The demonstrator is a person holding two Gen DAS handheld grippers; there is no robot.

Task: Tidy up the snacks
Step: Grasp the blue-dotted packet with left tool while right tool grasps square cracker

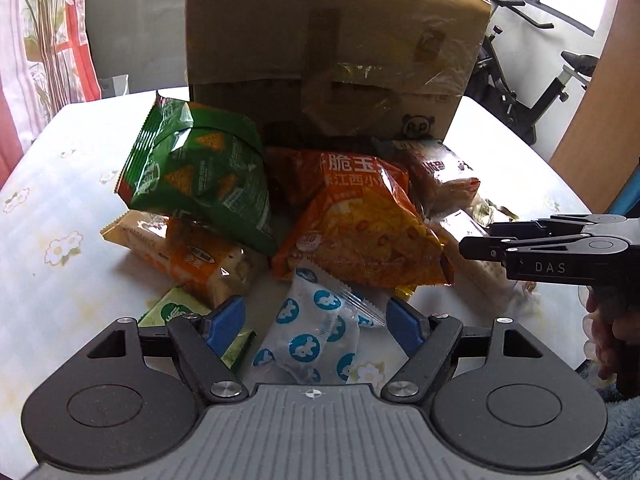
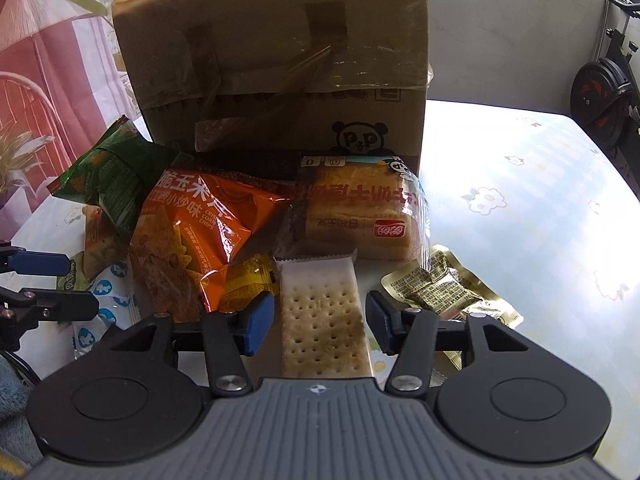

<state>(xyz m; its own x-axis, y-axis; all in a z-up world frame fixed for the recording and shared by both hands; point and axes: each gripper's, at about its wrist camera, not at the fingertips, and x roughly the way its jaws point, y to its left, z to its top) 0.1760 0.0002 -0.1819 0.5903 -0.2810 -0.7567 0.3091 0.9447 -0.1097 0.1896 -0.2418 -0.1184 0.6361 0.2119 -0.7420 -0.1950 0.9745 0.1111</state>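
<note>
Snacks heaped before cardboard box | left gripper unclenched astride white-blue packet | right gripper unclenched astride cracker pack

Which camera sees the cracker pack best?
The right wrist view: the cracker pack lies full length between the right claw pads, every hole showing. The left wrist view shows only a slice of it, under the right claw.
</note>
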